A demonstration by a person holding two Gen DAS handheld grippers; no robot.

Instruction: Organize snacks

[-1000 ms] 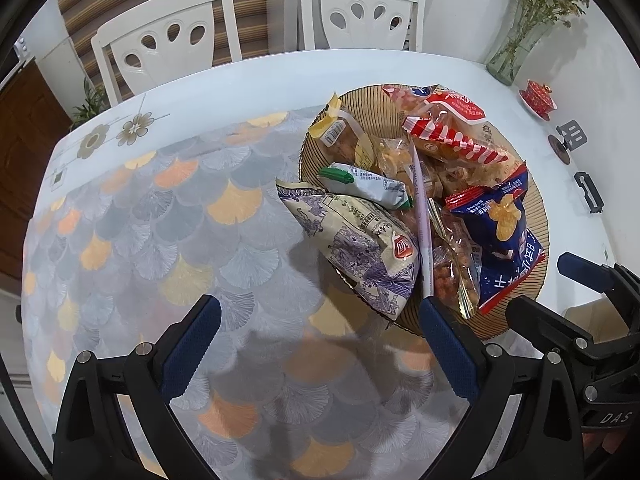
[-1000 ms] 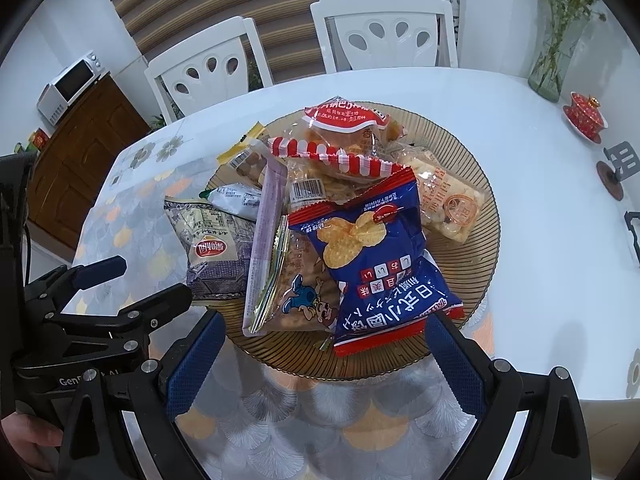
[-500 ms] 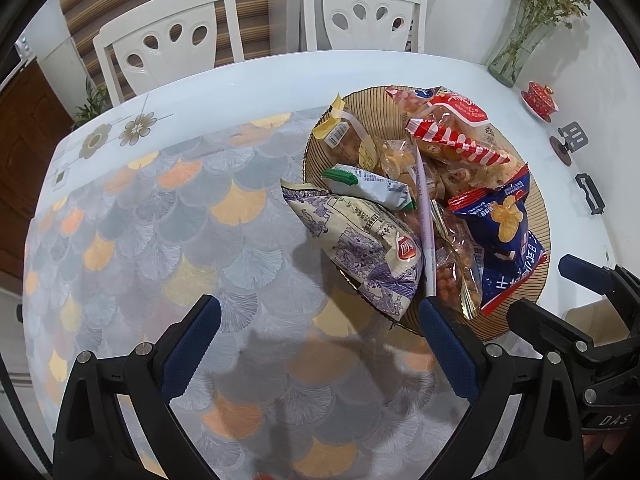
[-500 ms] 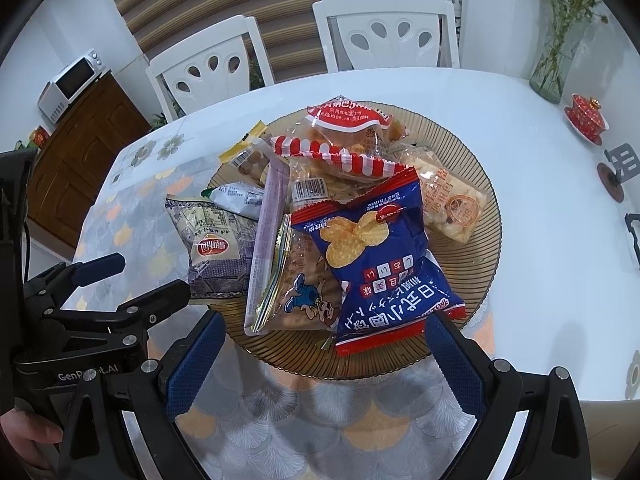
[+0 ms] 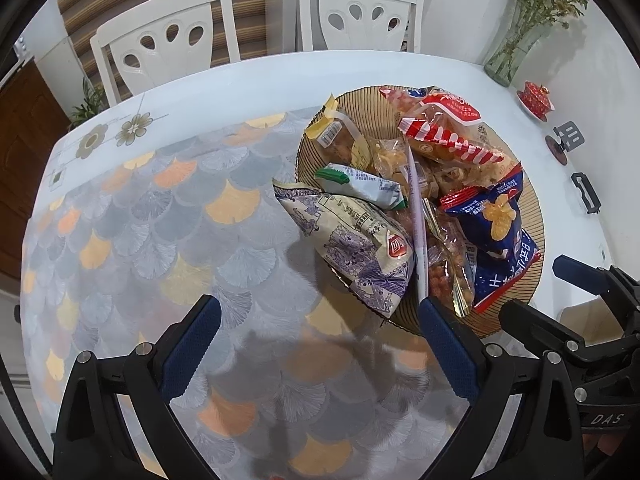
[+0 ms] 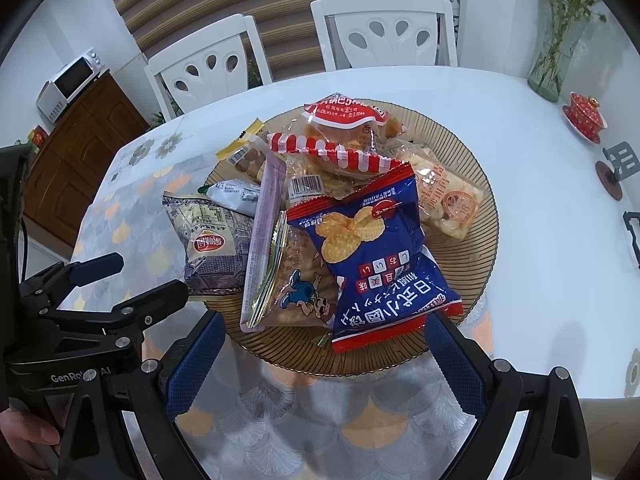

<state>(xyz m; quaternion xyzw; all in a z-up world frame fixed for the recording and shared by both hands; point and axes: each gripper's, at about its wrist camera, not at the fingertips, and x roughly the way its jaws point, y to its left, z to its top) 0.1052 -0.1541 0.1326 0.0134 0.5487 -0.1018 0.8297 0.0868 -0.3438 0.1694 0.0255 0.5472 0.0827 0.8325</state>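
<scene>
Blue chip bag lies atop the ribbed plate on the counter, long axis toward us; lower packets partly hidden. We note both tongs released.

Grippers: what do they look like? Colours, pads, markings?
Both are black frames with silver screws and blue ribbed pads on two fingers. The left gripper carries white "GenRo..." lettering, partly hidden, seen in the right wrist view; the right gripper reads "DAS" in the left wrist view. No sleeve shows.
</scene>
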